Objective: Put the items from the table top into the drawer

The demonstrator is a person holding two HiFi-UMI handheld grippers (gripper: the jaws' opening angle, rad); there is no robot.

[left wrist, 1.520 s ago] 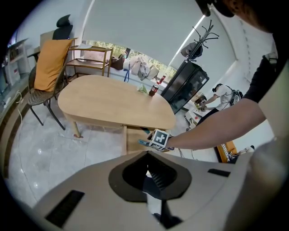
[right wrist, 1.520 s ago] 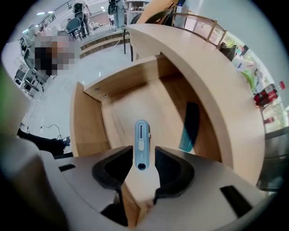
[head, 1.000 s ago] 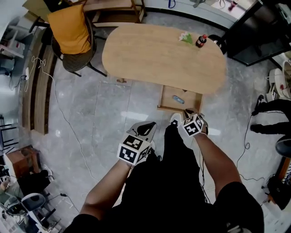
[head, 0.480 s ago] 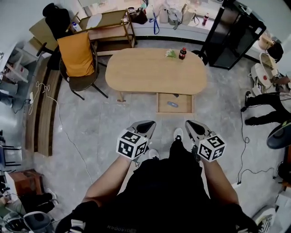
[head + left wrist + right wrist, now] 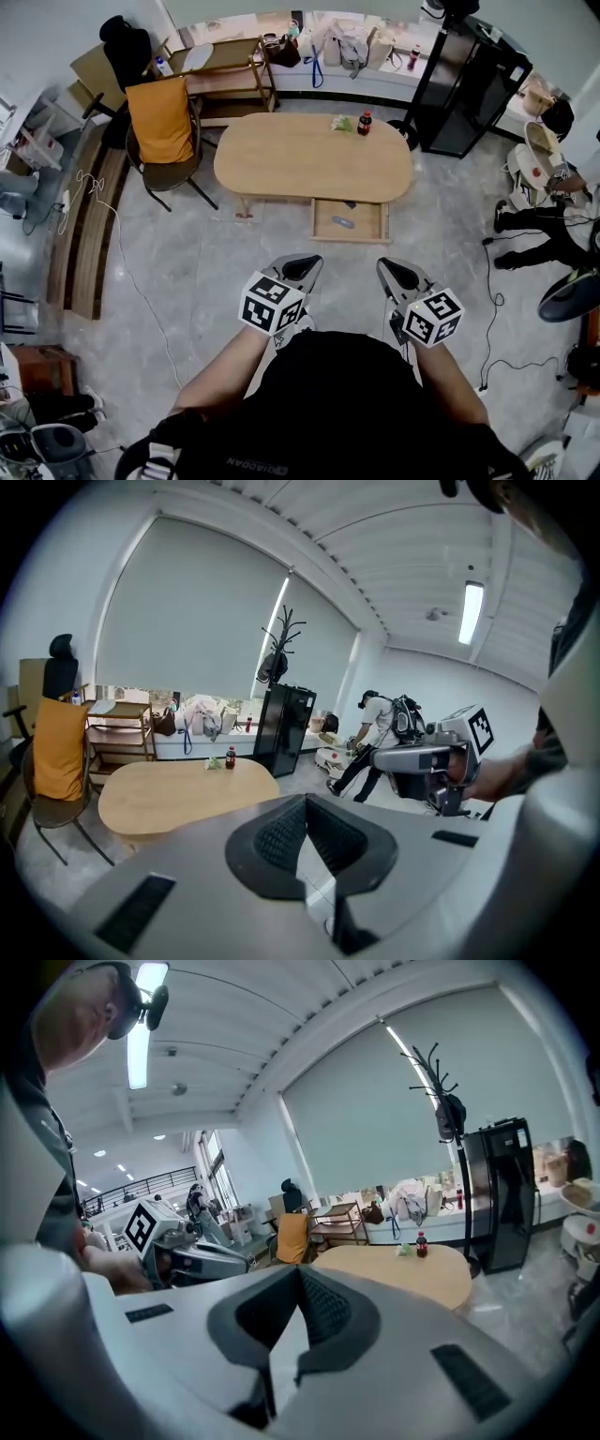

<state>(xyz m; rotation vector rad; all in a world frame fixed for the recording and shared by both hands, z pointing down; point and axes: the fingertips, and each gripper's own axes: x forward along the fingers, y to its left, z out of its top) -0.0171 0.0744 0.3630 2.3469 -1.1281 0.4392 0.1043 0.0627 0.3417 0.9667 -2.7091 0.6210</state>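
Observation:
An oval wooden table (image 5: 300,159) stands ahead of me. At its far right end sit a small dark bottle with a red cap (image 5: 365,123) and a green and white item (image 5: 343,123). Under the near edge the drawer (image 5: 323,223) is pulled out, with a small blue item (image 5: 343,222) lying inside. My left gripper (image 5: 305,263) and right gripper (image 5: 389,267) hang side by side over the floor, well short of the drawer. Both are shut with nothing between the pads. The bottle (image 5: 231,757) shows far off in the left gripper view, and the bottle (image 5: 421,1244) likewise in the right gripper view.
A chair draped in orange cloth (image 5: 161,122) stands left of the table. A wooden shelf cart (image 5: 225,61) is behind it and a black cabinet (image 5: 469,89) at the back right. A person's legs and shoes (image 5: 530,225) are at the right. Cables (image 5: 122,234) trail across the floor.
The view has pulled back and up from the table, and the drawer looks smaller and farther. My right gripper rose from the drawer front to beside the left one, which also rose.

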